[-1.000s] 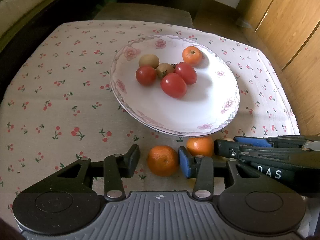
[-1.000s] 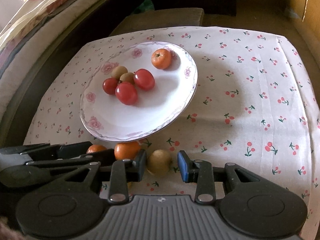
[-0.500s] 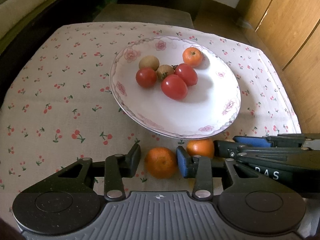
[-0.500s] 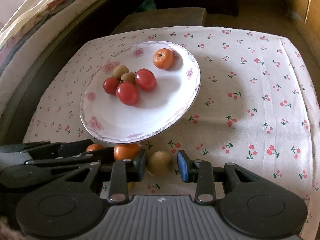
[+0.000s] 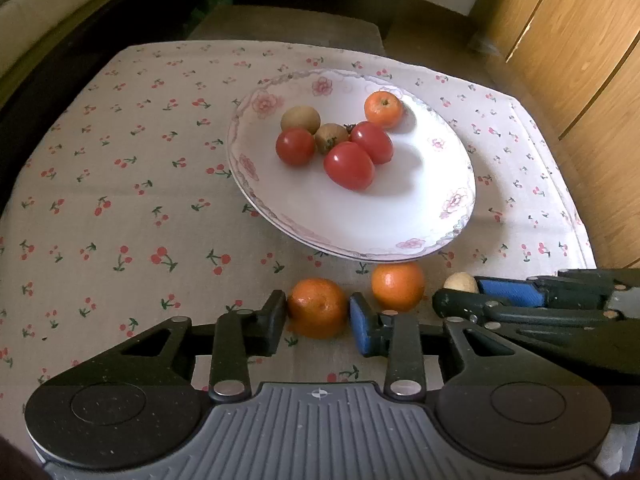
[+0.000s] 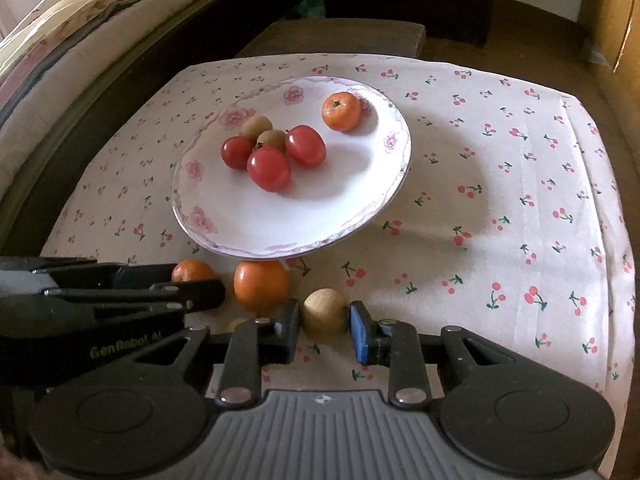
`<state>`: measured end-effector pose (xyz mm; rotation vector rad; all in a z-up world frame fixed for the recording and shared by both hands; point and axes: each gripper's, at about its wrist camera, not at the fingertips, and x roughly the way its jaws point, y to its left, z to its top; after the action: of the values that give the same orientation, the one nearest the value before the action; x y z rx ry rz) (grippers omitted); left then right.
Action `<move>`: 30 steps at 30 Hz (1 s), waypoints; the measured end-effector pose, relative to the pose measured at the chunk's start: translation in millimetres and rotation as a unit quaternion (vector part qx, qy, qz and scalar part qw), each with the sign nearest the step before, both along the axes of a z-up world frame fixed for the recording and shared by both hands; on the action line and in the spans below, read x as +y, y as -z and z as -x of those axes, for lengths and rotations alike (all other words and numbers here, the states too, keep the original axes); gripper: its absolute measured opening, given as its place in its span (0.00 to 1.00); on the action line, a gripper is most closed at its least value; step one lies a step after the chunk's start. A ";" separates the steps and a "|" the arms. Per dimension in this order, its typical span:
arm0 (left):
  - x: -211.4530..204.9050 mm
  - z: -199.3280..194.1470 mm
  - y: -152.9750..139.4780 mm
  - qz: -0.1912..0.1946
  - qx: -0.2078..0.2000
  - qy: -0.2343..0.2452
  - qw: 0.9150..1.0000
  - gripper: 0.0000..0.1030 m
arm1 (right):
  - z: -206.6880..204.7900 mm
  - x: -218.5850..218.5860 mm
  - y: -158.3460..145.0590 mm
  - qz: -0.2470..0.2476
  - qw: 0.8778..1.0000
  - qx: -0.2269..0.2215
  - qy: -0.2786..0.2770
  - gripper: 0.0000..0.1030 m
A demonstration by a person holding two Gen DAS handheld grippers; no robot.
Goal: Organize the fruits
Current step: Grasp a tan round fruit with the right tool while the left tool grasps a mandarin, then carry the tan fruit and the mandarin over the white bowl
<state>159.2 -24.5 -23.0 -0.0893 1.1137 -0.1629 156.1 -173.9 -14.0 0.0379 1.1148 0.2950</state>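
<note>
The left tool is seen in the left wrist view with its two fingers set around an orange that lies on the counter; the black finger touches the fruit, and a thin gap may be left at the blue pad, so it cannot be told if the fruit is pinched. In the right wrist view only the top of this orange can be seen, because the left tool is in front of it and the gap between those fingers is hidden. The right tool is shown in its own view around a small brown fruit, with the black finger touching it and a small gap at the blue pad. In the left wrist view only a bit of that brown fruit is seen behind the right tool, which is seen from the side there. A second orange lies on the cloth between the two tools, just beside the rim of the plate. Three red tomatoes, two more brown fruits and one small orange are seen on the plate in both views. A bed with a flowery cover is shown only in the right wrist view, and wooden cupboard doors are shown mostly in the left wrist view.
</note>
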 end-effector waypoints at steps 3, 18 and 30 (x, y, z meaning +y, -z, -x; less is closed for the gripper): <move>-0.3 1.3 -1.8 0.003 -0.001 0.001 1.000 0.41 | 5.5 0.1 -5.0 0.001 1.000 -0.004 -0.002 0.28; 1.0 15.9 -5.1 0.007 -0.002 0.004 1.000 0.41 | 16.7 0.9 -8.0 -0.010 1.000 0.002 -0.001 0.28; -4.4 2.1 2.8 0.013 -0.001 -0.009 1.000 0.43 | 10.8 -0.7 -0.8 -0.016 1.000 0.011 0.003 0.28</move>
<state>157.1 -28.9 -25.8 -0.1217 1.1088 -0.1609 145.2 -174.6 -13.1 0.0733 1.1319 0.3075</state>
